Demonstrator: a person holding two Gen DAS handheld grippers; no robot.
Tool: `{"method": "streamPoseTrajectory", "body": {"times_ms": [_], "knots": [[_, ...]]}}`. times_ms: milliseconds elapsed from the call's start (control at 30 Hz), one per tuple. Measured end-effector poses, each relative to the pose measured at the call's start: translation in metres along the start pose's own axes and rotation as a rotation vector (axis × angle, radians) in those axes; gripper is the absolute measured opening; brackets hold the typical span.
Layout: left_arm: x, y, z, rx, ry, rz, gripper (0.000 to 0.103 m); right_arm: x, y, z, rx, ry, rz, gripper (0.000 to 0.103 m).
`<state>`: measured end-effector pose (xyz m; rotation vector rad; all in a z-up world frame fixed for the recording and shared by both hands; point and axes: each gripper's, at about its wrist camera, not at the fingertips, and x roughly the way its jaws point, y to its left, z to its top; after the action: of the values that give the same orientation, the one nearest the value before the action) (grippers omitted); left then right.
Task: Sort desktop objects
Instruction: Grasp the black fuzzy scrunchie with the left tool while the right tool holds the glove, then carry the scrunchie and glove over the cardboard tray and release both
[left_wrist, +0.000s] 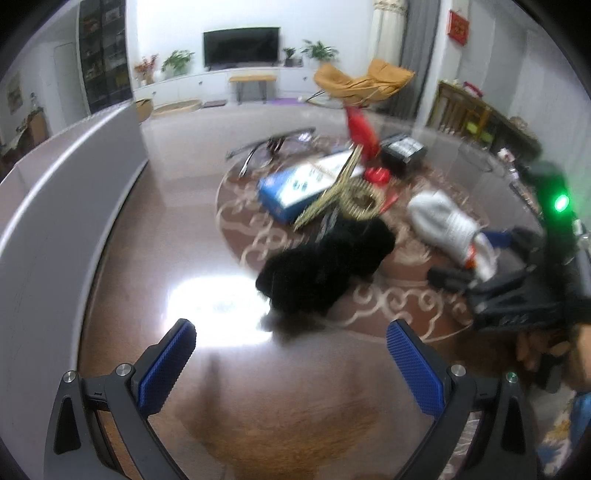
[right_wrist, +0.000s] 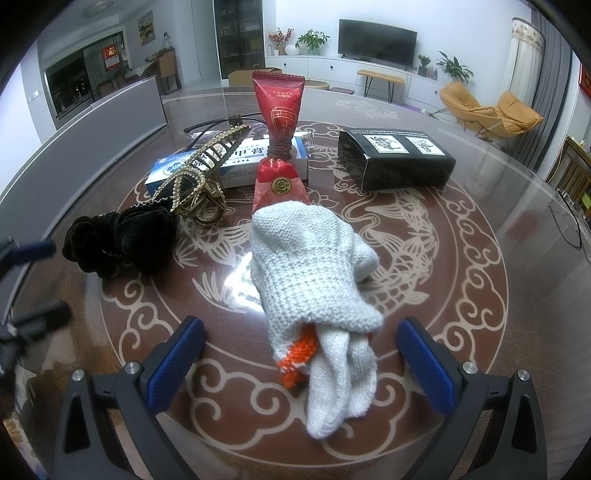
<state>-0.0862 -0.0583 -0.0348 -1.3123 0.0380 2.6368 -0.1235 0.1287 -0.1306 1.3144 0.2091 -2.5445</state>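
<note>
Blue-padded right tongs (right_wrist: 301, 363) stand wide, empty, straddling the near end of a white knit glove (right_wrist: 314, 280) with an orange cuff edge; pads clear of the fabric. Glove lies on the glass tabletop (right_wrist: 443, 295), centre-near. Left tongs (left_wrist: 291, 365) also wide and empty, just short of a black velvet scrunchie (left_wrist: 325, 269) left of the glove. Beyond the scrunchie: gold hair claw (right_wrist: 195, 184) resting against a blue-and-white box (right_wrist: 236, 166). Red wrapped packet (right_wrist: 280, 147) stands far of the glove, leaning on that box. Black box (right_wrist: 395, 158) far right. Eyeglasses (left_wrist: 273, 144) far left, blurred.
</note>
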Motion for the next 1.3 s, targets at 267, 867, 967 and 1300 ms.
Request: {"method": "streamPoseTrajectory", "body": {"times_ms": [267,867,967,1300], "knots": [[0.035,-0.026,0.043,0.204,0.058,0.044,0.103,0.000,0.000,0.000,0.000,0.000,0.000,0.103],[0.037,-0.030,0.037,0.103,0.095,-0.035,0.036,-0.003,-0.019,0.034,0.032,0.108,0.098,0.055],[0.021,-0.026,0.034,0.067,0.074,-0.042,0.035,0.000,-0.018,0.037,0.026,0.159,0.101,0.039],[-0.090,0.011,0.022,-0.066,-0.065,-0.120,0.035,-0.076,0.009,0.036,0.015,0.066,0.146,0.036]]}}
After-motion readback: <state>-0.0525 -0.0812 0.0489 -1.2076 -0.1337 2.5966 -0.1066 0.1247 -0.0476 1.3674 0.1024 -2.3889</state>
